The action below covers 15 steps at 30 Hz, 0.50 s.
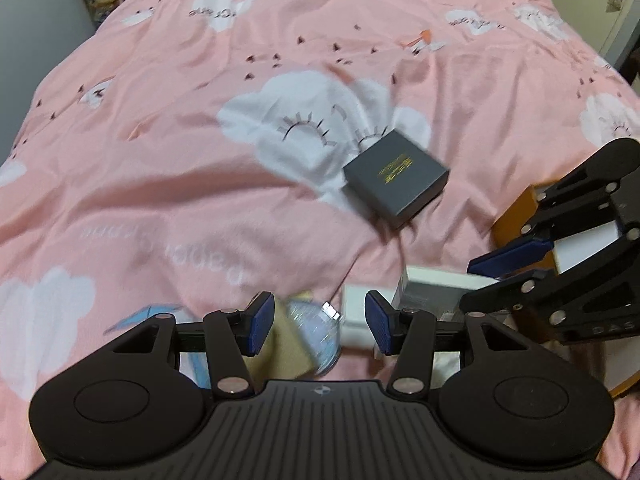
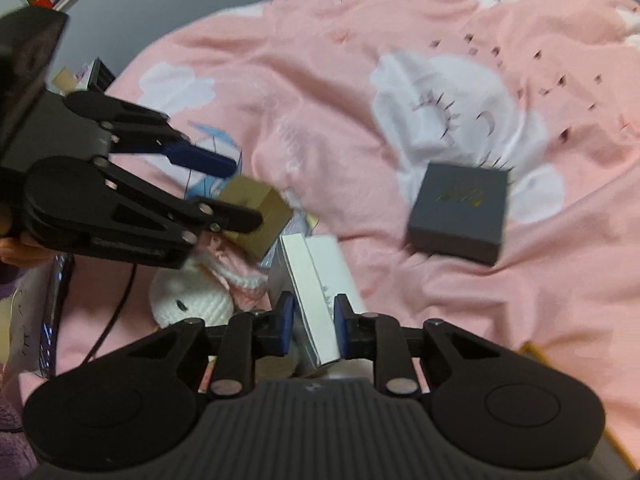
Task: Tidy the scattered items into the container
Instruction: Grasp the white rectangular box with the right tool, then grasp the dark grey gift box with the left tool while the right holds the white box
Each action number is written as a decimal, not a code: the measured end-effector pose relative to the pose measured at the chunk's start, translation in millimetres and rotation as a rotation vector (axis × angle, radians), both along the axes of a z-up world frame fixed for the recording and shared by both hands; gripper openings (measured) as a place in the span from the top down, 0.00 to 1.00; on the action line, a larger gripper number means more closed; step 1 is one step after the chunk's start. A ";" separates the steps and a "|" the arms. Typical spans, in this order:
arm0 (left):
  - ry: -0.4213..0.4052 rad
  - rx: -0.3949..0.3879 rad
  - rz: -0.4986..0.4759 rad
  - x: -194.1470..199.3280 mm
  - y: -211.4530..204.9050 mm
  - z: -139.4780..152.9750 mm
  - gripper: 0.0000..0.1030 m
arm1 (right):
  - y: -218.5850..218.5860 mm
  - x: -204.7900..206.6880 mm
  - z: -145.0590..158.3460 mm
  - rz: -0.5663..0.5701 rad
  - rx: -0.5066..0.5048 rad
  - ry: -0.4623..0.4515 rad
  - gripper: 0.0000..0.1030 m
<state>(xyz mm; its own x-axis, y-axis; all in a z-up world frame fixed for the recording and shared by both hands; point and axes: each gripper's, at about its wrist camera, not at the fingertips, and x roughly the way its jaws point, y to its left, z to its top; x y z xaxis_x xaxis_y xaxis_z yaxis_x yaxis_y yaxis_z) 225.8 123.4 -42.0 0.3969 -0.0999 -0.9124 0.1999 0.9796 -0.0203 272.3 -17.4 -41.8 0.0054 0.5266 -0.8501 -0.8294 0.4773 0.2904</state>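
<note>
Right wrist view only: white crocheted toy [image 2: 192, 300] near bed's near edge | right gripper [image 2: 314, 326] pinching white rectangular carton [image 2: 316, 296] | left gripper [image 1: 318, 324] half spread around tan cardboard cube [image 2: 256, 212]; contact unclear | dark grey square box [image 1: 396, 178] beyond both, mid-bedspread [image 1: 160, 160].

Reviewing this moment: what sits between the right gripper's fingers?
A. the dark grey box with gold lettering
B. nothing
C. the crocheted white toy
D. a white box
D: in the right wrist view the right gripper has its blue fingers on either side of the white box, pressing on it, while the dark grey box lies apart on the pink bedcover and the crocheted toy lies off to the left.
</note>
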 end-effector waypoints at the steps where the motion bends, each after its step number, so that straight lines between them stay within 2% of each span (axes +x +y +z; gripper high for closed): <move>1: -0.003 -0.014 -0.004 4.2 -1.9 1.3 0.43 | -3.2 2.7 5.5 -0.009 0.005 -0.014 0.79; 4: -0.008 -0.051 -0.008 18.2 -8.3 2.8 0.43 | -13.3 14.9 21.9 -0.057 0.014 -0.066 0.83; 8: -0.001 -0.123 0.016 40.3 -13.7 -1.6 0.43 | -29.3 41.3 39.6 -0.162 0.007 -0.175 0.84; 15: 0.081 -0.302 0.159 79.0 -3.9 -29.0 0.43 | -51.1 82.7 50.5 -0.317 0.020 -0.263 0.84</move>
